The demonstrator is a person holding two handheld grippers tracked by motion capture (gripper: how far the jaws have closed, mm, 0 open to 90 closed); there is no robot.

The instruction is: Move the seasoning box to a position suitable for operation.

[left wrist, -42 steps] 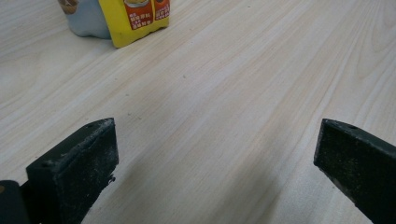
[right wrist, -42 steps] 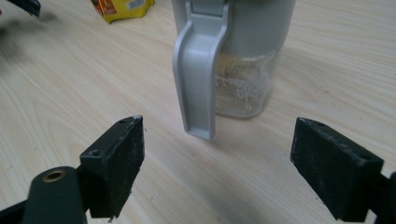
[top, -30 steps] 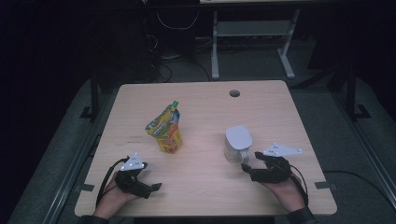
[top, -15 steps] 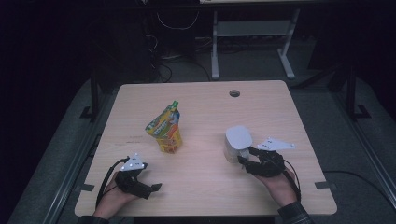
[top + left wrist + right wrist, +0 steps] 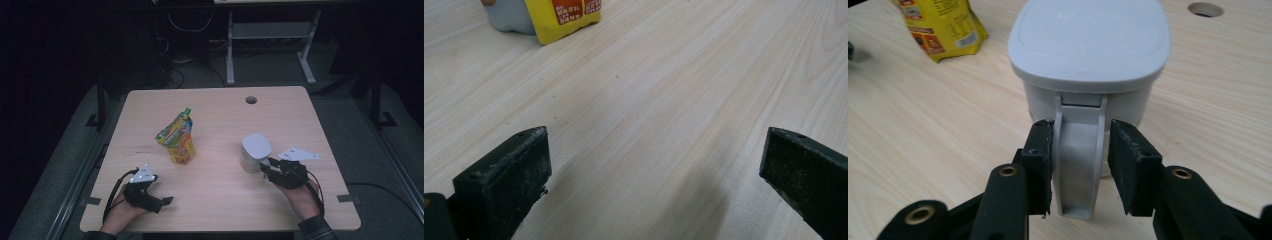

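Grey plastic marks the item in hand: a lidded grey container (image 5: pixel 1088 60) with a flat handle (image 5: pixel 1079 165) running down its near side. It stands upright on the right half of the counter (image 5: pixel 300 115), near the front edge, with its lid on.

Your right gripper (image 5: pixel 1080 165) sits just in front of the container, low over the counter. Its jaws bracket the handle, one on each side. In the right gripper view the left jaw lies against the handle's edge, while a narrow slit still shows between the right jaw and the handle. The jaws have just been closing on the handle; they are not yet clamped on it. In the high view the same gripper (image 5: pixel 270 167) meets the container at its near lower side, with your right hand (image 5: pixel 300 192) behind it.

Your left gripper (image 5: pixel 654 165) rests low at the front left of the counter, well apart from the container. Its jaws stand wide and released, with bare wood grain between them. In the high view it (image 5: pixel 162 202) points toward the counter's middle, held by your left hand (image 5: pixel 122 212).

A yellow pouch (image 5: pixel 176 137) with a green spout stands upright left of centre, well apart from both grippers. A round cable hole (image 5: pixel 251 100) sits near the far edge.
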